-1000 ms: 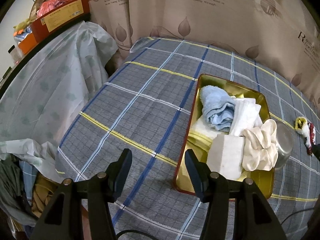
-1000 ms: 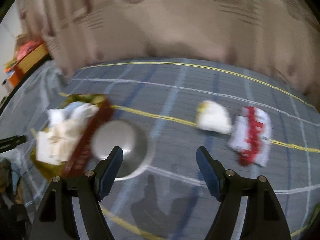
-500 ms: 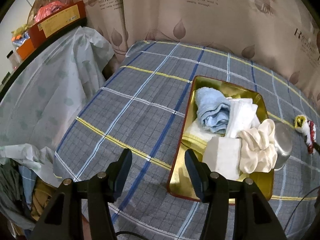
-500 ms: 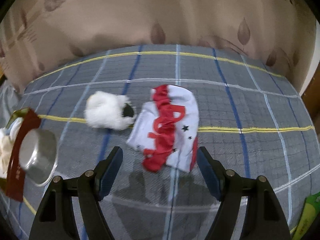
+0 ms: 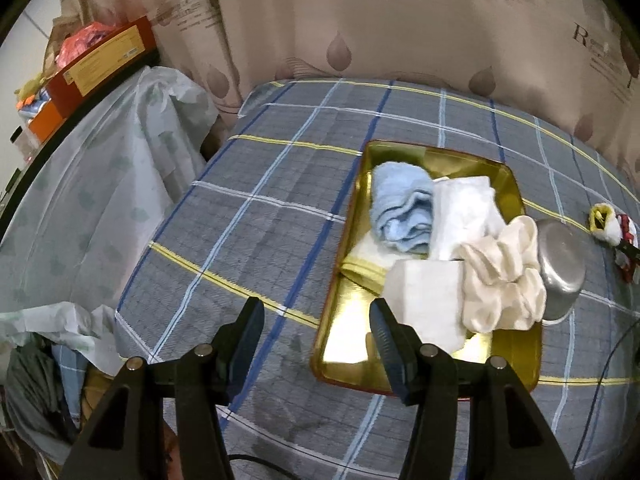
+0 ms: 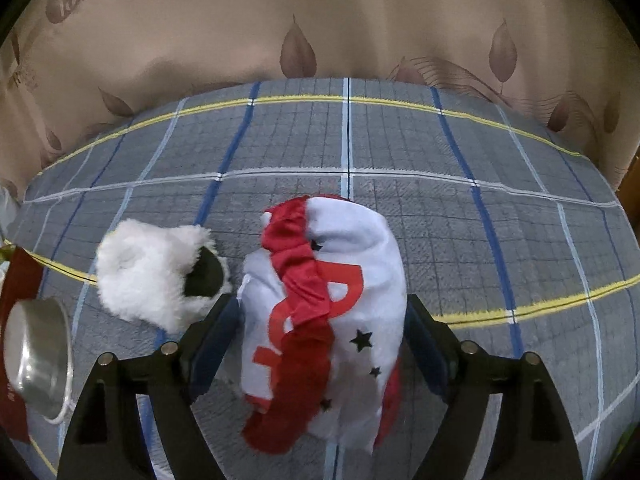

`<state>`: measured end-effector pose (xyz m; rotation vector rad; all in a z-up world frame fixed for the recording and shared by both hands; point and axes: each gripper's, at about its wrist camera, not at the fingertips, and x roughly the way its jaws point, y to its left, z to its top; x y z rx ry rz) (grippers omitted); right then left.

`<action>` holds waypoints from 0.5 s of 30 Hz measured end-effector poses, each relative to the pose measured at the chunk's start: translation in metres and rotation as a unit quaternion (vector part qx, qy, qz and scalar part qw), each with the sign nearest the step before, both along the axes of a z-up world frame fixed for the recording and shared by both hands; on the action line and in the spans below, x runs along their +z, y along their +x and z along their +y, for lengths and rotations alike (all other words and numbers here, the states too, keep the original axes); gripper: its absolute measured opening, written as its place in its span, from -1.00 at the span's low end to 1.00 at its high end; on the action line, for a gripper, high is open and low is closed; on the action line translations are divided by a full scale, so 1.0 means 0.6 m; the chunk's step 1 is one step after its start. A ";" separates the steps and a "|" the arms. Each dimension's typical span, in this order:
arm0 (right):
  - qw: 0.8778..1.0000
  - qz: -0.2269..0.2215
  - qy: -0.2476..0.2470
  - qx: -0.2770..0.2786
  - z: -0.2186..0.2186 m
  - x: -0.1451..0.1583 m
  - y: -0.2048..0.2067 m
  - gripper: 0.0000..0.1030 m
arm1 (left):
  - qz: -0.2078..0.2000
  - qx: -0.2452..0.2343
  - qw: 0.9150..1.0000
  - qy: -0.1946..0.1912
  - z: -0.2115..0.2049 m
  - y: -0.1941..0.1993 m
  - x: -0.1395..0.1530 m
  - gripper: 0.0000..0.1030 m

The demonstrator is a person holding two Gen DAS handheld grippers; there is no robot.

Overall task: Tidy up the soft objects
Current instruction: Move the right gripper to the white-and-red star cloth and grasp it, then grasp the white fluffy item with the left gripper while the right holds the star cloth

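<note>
A gold tray [image 5: 348, 220] on the plaid bed holds a blue towel [image 5: 402, 208], white folded cloths [image 5: 464, 208], a white block [image 5: 428, 300] and cream socks [image 5: 504, 276]. My left gripper [image 5: 316, 336] is open and empty above the tray's near left corner. In the right wrist view a red-and-white cloth [image 6: 340, 300] lies between the open fingers of my right gripper [image 6: 324, 336]. A white fluffy item [image 6: 152, 272] with a black patch lies just left of it. Both also show far right in the left wrist view [image 5: 612, 228].
A metal bowl [image 6: 36, 376] leans on the tray's right edge [image 6: 16, 280]; it also shows in the left wrist view [image 5: 560, 268]. A plastic-covered surface [image 5: 92, 200] with boxes [image 5: 100, 64] stands left. A curtain [image 6: 320, 20] hangs behind the bed.
My right gripper has swung right from the tray and bowl, then moved forward until the red-and-white cloth sits between its fingers. My left gripper has drawn back slightly and stays open.
</note>
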<state>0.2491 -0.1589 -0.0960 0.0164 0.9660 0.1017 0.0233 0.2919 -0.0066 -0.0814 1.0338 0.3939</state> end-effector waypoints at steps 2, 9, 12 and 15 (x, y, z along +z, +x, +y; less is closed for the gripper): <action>1.000 -0.001 -0.001 0.005 -0.003 -0.006 0.002 0.52 | 0.000 -0.005 1.000 -0.003 -0.008 0.004 0.003 0.09; 0.999 -0.019 -0.004 0.030 -0.002 -0.003 -0.015 -0.13 | -0.005 -0.039 0.999 -0.018 -0.060 0.030 0.016 0.09; 0.999 -0.022 -0.001 0.031 -0.006 -0.003 -0.022 -0.25 | -0.006 -0.061 0.998 -0.020 -0.092 0.045 0.019 0.09; 0.999 -0.026 0.005 0.029 -0.019 -0.001 -0.036 -0.28 | -0.007 -0.087 0.996 -0.023 -0.127 0.059 0.022 0.09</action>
